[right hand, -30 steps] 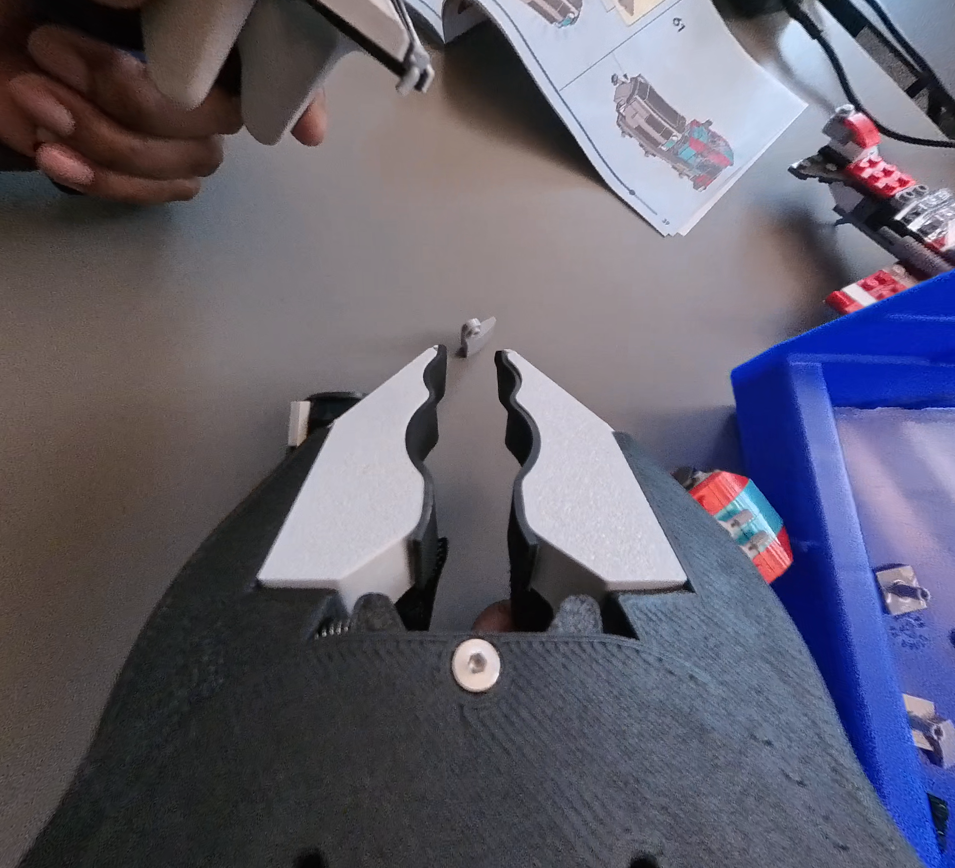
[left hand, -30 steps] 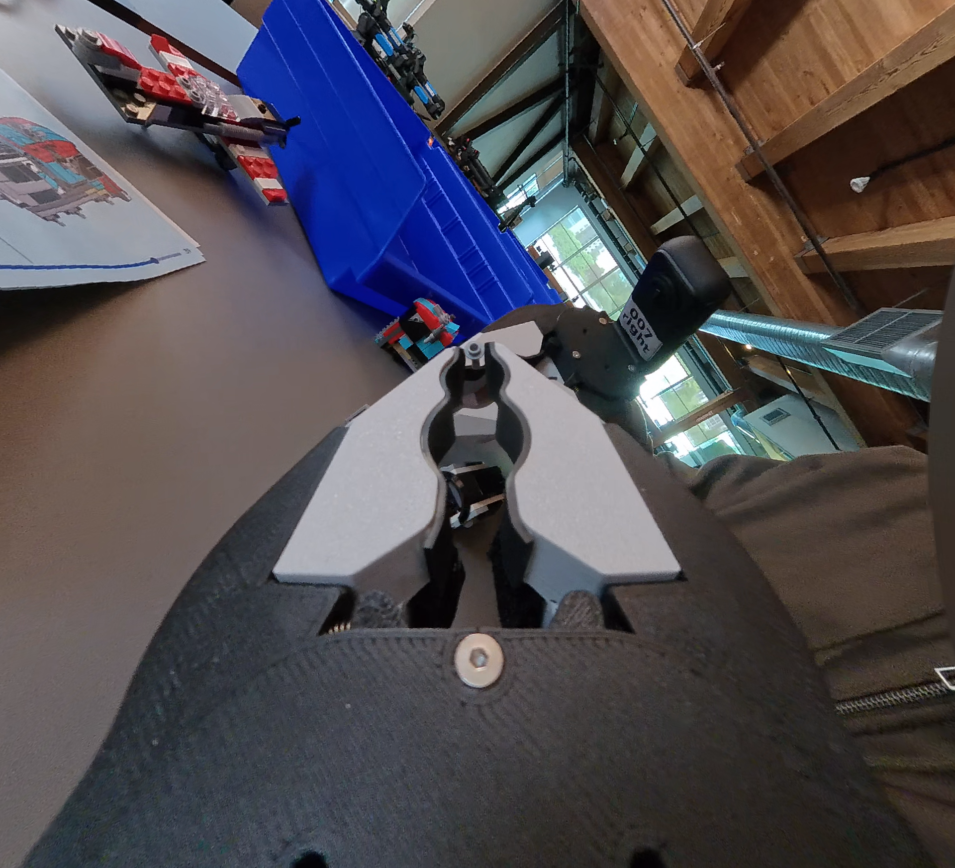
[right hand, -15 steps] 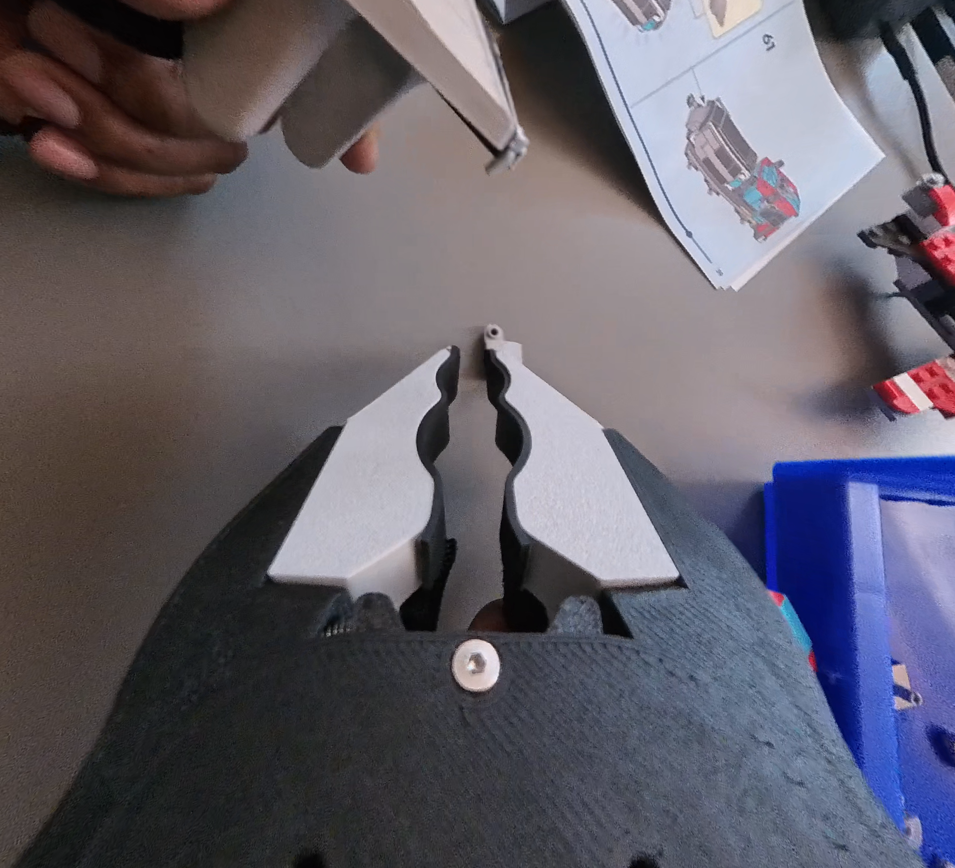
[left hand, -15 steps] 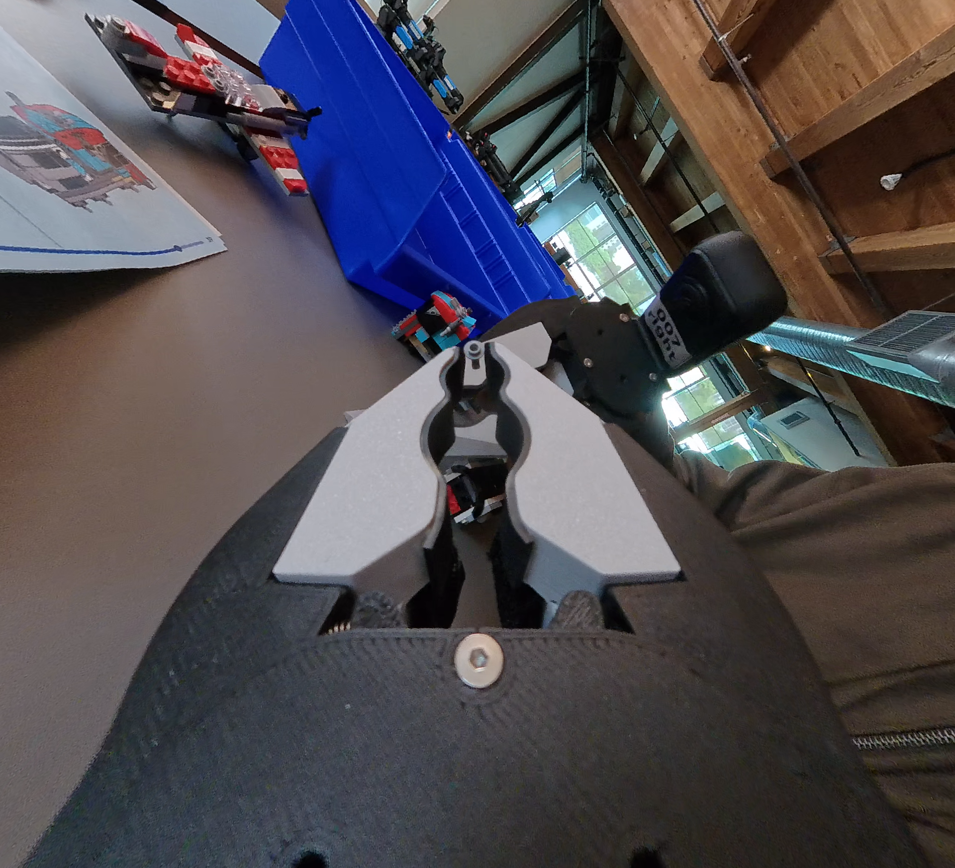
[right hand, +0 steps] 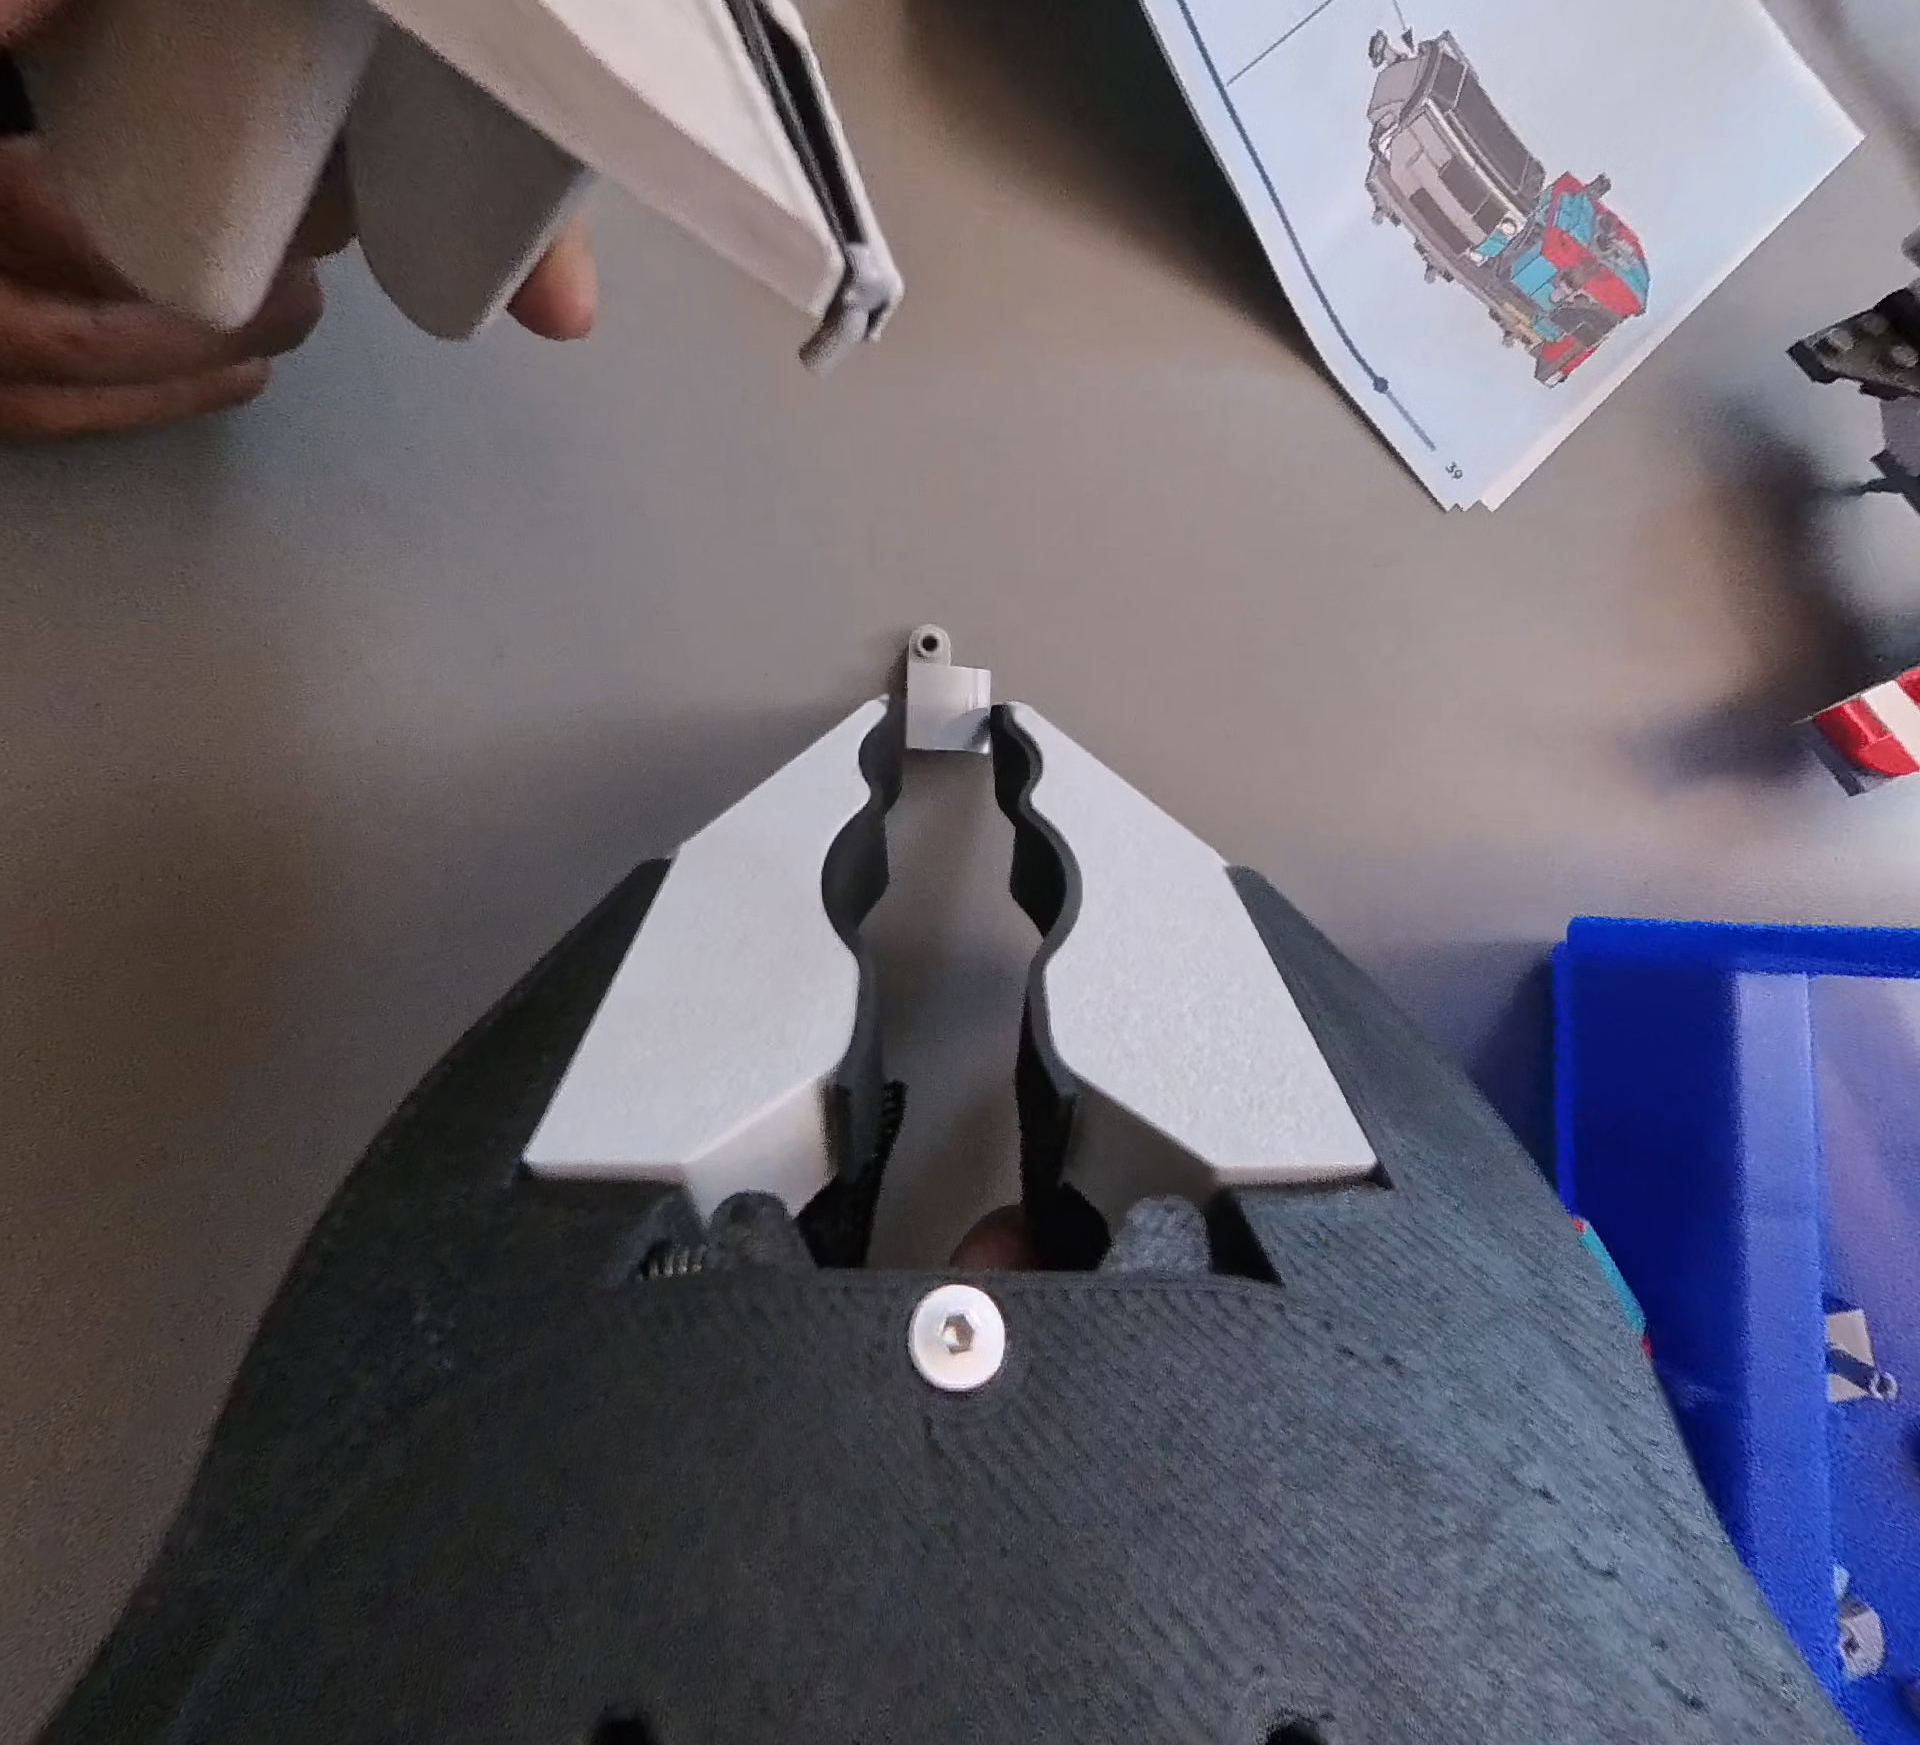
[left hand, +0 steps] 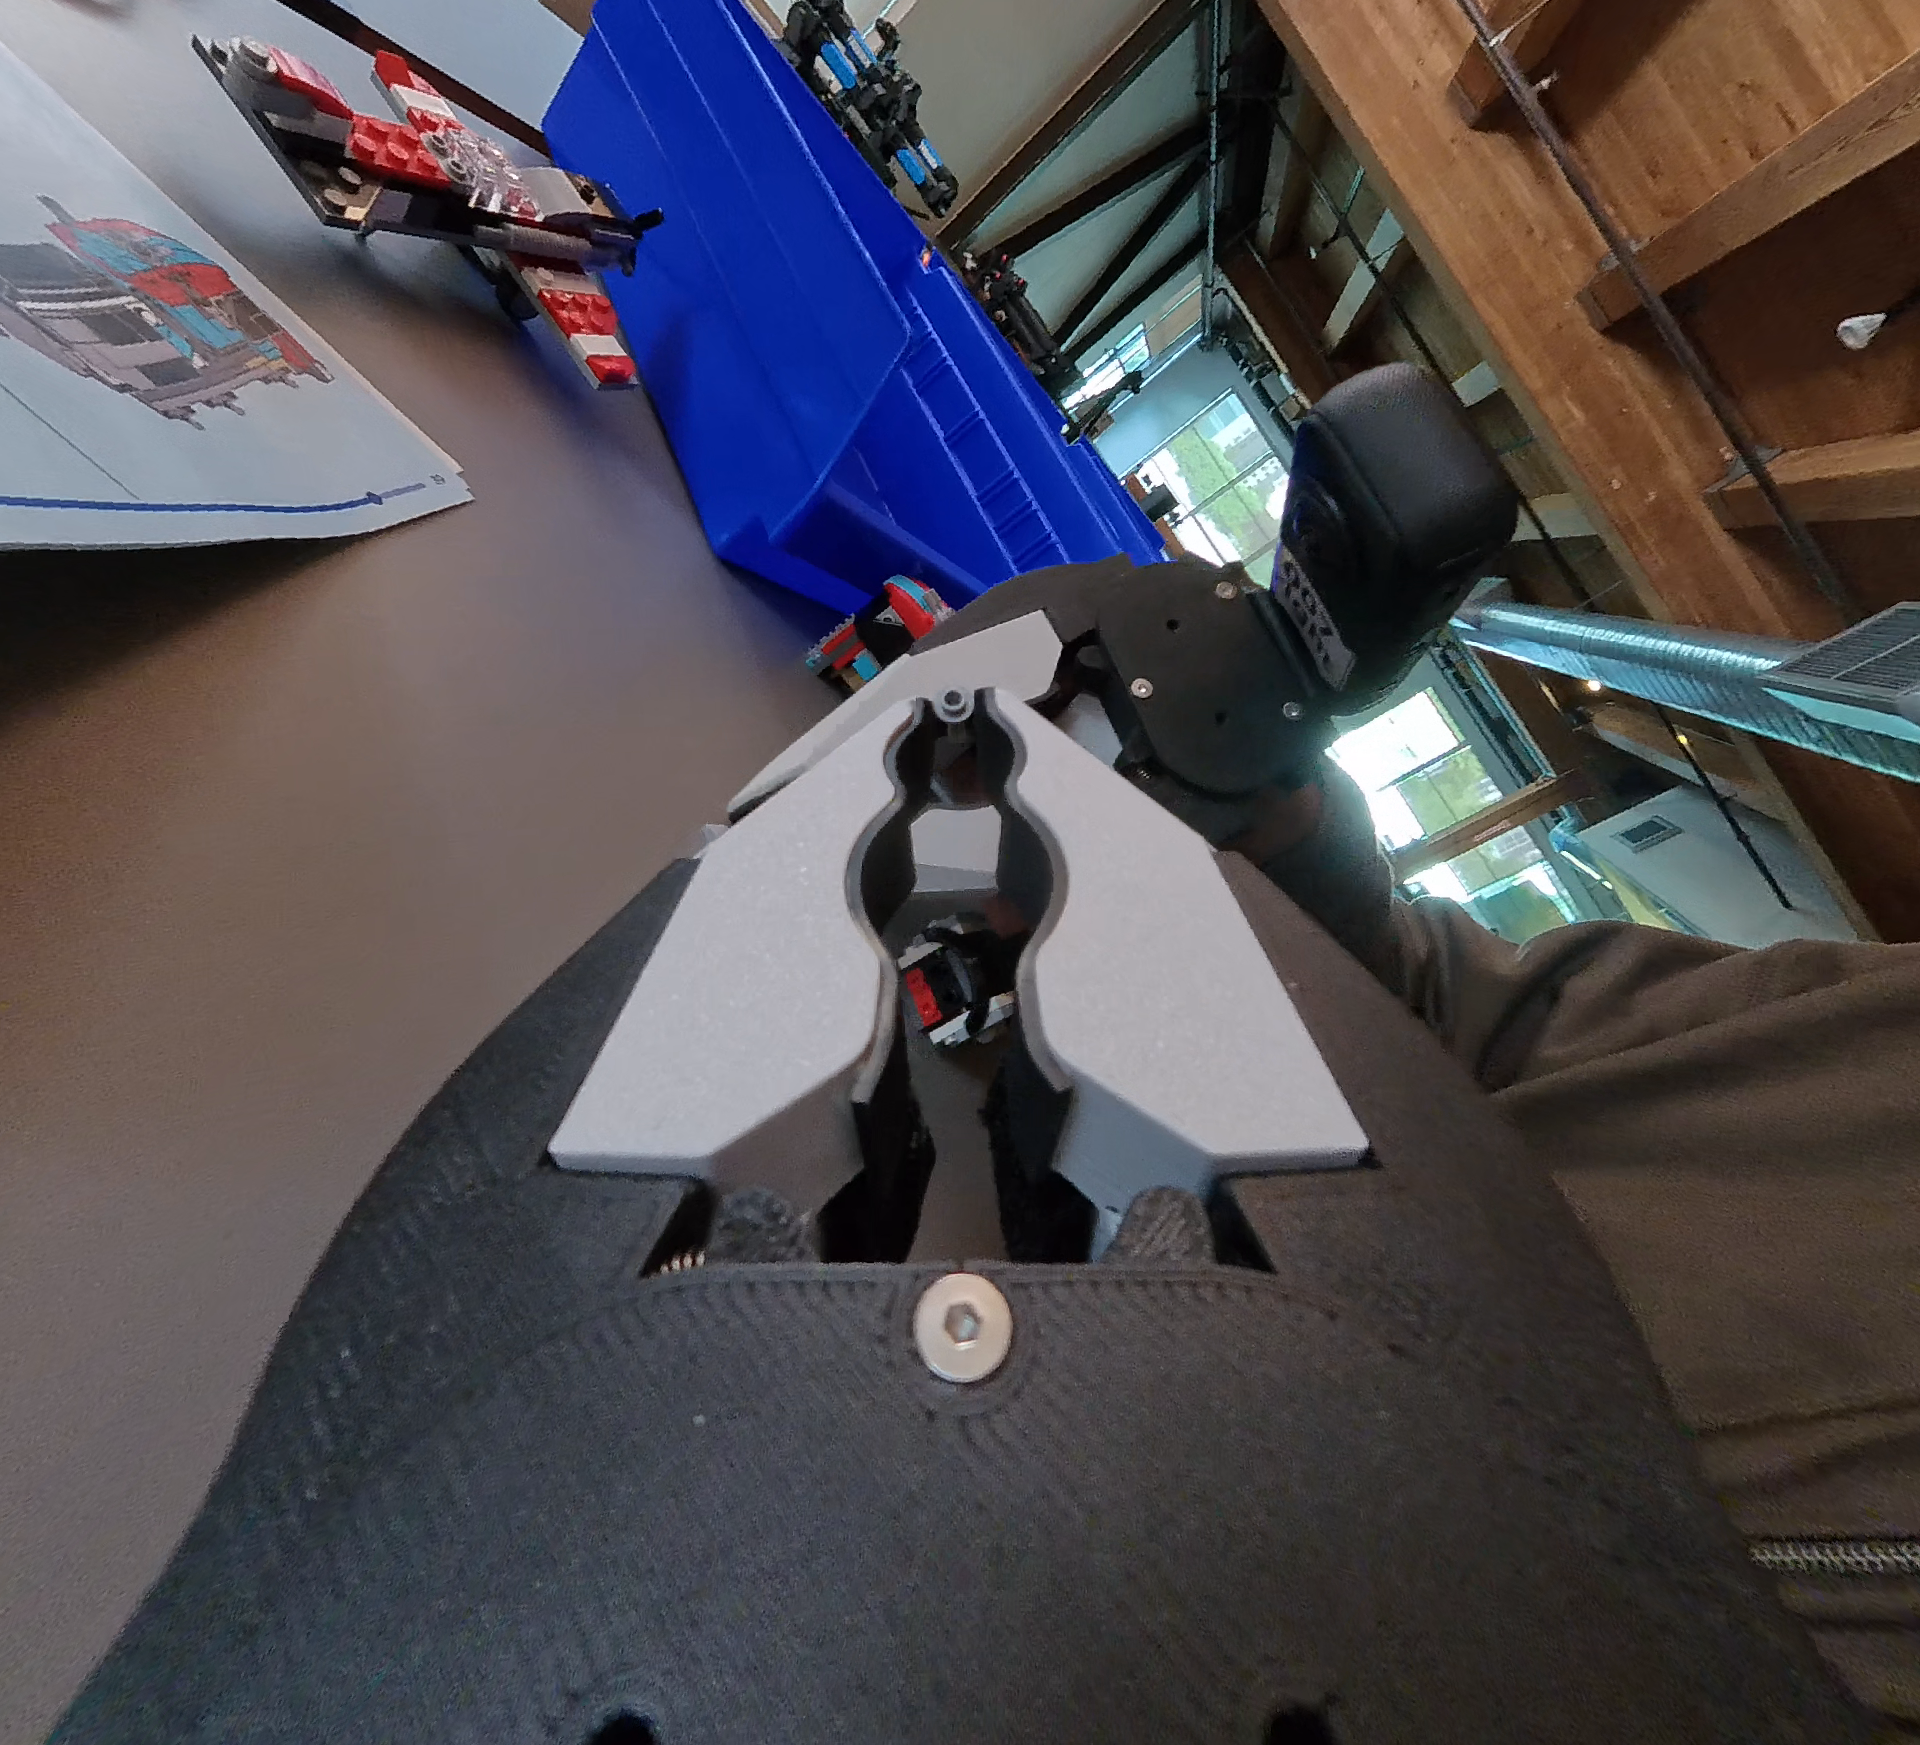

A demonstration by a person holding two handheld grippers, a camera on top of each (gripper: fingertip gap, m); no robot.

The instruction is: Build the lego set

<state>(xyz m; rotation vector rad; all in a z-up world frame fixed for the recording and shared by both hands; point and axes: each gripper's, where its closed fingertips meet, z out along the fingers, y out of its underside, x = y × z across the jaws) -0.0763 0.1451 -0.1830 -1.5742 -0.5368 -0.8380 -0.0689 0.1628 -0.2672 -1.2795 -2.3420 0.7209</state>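
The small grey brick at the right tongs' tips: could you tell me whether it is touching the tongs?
Touching: the right wrist view shows the small grey brick wedged between the right tongs' tips, both inner edges against its sides.

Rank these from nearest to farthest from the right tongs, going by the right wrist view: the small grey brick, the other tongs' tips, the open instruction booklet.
1. Small grey brick: between the fingertips of the right tongs, on the grey table.
2. Left tongs: ahead, slightly left, gripping a small grey piece.
3. Instruction booklet: ahead, far right.
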